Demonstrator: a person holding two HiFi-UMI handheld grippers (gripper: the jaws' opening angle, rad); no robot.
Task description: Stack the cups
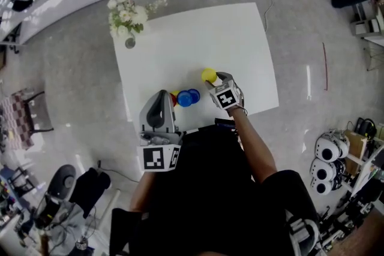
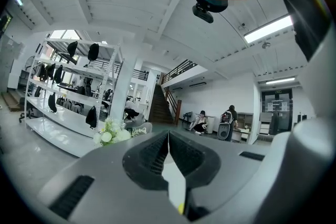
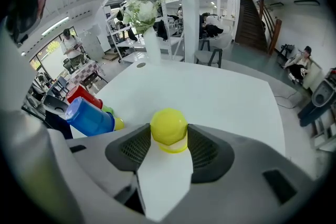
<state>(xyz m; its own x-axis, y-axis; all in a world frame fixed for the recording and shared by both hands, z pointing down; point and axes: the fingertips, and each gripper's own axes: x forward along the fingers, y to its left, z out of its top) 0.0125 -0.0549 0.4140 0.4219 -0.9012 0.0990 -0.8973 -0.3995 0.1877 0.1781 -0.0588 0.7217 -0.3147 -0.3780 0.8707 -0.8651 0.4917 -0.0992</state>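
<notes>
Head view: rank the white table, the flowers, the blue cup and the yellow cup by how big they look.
1. white table
2. flowers
3. blue cup
4. yellow cup, though the right gripper hides part of it.

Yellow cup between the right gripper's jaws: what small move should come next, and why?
Probably carry the yellow cup toward the blue cup on its left: the right gripper is clamped on it, and the other cups lie grouped there.

A vase of white flowers (image 1: 126, 16) stands at the white table's (image 1: 204, 39) corner; 2 people (image 2: 201, 120), seemingly seated, are beyond.
</notes>
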